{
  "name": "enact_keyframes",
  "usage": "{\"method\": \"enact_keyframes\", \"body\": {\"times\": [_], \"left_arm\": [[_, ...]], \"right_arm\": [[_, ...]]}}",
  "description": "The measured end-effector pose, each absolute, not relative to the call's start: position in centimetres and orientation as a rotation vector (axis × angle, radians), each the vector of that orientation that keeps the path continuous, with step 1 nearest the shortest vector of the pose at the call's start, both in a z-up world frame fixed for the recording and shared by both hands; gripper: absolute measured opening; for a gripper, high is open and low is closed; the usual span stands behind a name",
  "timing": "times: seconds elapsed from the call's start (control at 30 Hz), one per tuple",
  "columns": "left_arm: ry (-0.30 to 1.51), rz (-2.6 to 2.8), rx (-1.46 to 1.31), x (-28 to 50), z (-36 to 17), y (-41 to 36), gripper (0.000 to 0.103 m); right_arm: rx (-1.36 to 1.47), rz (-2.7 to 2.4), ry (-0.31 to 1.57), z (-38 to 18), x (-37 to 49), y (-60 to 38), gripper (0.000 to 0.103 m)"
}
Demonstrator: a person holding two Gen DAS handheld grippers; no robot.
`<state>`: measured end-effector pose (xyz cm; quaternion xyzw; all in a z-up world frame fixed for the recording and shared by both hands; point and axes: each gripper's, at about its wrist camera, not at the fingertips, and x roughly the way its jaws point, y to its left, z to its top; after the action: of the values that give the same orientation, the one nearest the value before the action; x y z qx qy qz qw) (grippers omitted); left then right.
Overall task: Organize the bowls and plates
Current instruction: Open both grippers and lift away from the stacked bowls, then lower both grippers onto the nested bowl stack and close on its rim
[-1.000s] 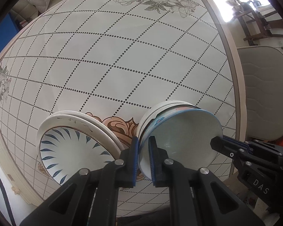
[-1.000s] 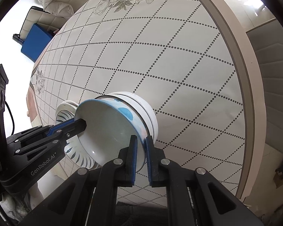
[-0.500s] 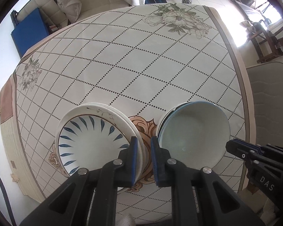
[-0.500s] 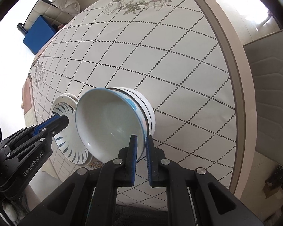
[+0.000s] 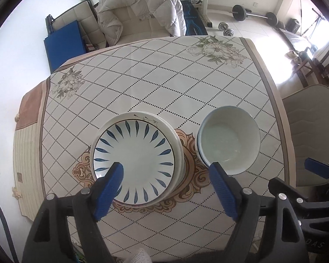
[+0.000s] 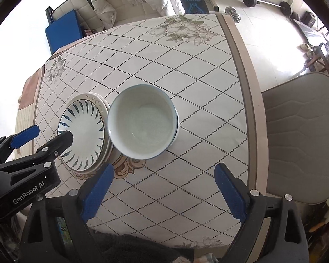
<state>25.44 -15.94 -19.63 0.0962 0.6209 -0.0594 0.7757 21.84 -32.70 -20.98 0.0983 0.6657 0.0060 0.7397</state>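
White glazed bowls (image 6: 142, 129), nested in a stack with a thin blue rim line, are sitting mouth-up on the desk (image 6: 199, 70), which is wearing a cloth of dotted diamond lines. Round in outline, they are showing no long axis. Just beside them, on the left in both wrist views, a stack of plates (image 5: 134, 160) is lying flat, the top one painted with blue leaf strokes radiating from its centre; whether the two stacks are touching cannot be told. Both stacks are resting over the brown scroll ornament (image 5: 193, 184). The left gripper (image 5: 166, 188) and the right gripper (image 6: 163, 189) are hanging above the crockery, fingers released and spread wide after just opening, nothing between them. A padded chair (image 6: 300, 131) is standing at the desk's right edge.
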Motion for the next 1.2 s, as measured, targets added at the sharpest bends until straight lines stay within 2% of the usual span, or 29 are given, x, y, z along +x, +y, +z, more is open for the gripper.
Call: {"method": "enact_keyframes", "body": {"times": [0.13,0.67,0.93,1.07,1.2], "left_arm": [[1.321,-0.123,0.187,24.0,-18.2,-15.3,0.087],[1.259,-0.103,0.118,20.0,-14.6,-14.9,0.087],[1.193,-0.108,0.098,20.5,-13.5,-15.3,0.087],[1.177,-0.128,0.105,21.4,-13.2,-15.8,0.087],[1.17,-0.123,0.148,23.0,-13.8,-16.1,0.087]], "right_arm": [[0.171,-0.009,1.414,-19.0,20.2,-32.3,0.095],[0.108,-0.024,1.289,-13.1,17.2,-31.9,0.095],[0.131,0.014,1.278,-12.6,17.7,-32.8,0.097],[0.132,0.041,1.201,-12.7,18.0,-33.5,0.097],[0.164,0.081,1.204,-14.6,19.1,-34.7,0.097]]}}
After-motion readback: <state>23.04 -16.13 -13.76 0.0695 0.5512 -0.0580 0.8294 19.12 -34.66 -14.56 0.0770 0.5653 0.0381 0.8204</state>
